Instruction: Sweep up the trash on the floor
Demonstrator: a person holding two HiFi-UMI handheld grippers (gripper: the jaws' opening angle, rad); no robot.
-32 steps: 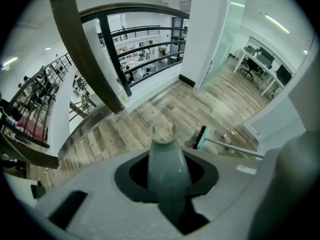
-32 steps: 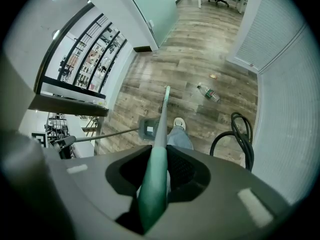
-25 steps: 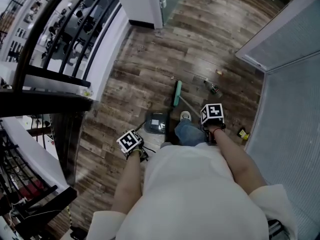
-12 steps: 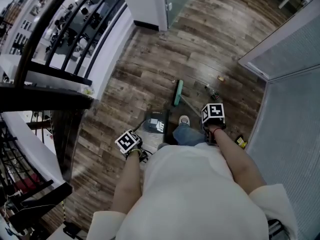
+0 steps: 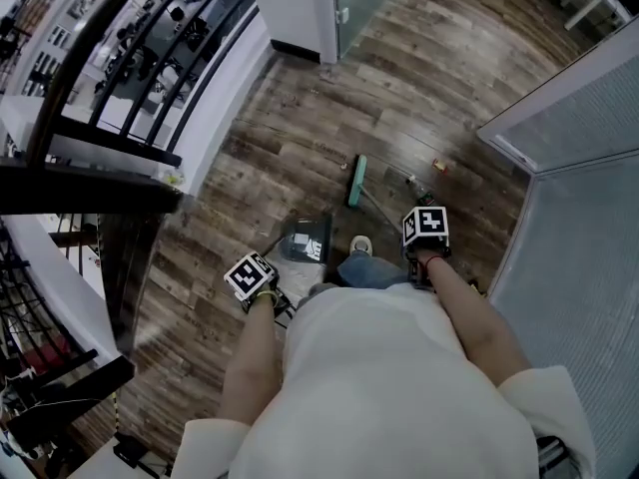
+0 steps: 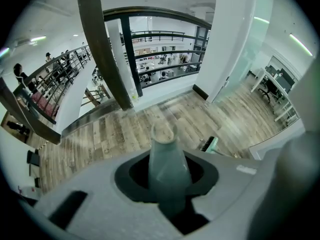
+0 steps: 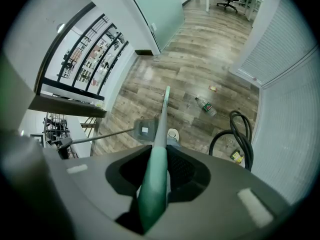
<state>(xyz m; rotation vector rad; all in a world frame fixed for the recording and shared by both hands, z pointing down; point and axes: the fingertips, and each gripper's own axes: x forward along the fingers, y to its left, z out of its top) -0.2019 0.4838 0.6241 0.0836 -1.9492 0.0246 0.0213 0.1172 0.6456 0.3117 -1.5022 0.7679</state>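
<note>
Hold is kept by both grippers. The left gripper point(image 5: 262, 289) is shut tight on the pale dustpan handle point(image 6: 167, 159), and the right gripper point(image 5: 423, 247) is clamped on the green broom handle point(image 7: 154, 179).

Over the last second the left gripper has been drawn slightly up and to the left in the head view. The dustpan point(image 5: 305, 239) has been carried with it and is now set a little further from the shoe point(image 5: 361, 244). The right gripper has hardly been moved.

Just beyond the dustpan, the broom head point(image 5: 355, 181) is held low over the floor point(image 5: 300, 138), much where it was. The bottle point(image 5: 419, 190) lies to its right, near but apart. A small scrap point(image 5: 438, 166) lies further off, past the bottle. Neither piece has been shifted relative to the other, so no trash is judged to have been swept yet.

The change is read as positioning only: the dustpan is being placed to receive. It is judged that the broom must still be carried past the bottle and scrap, then drawn back toward the dustpan.
</note>
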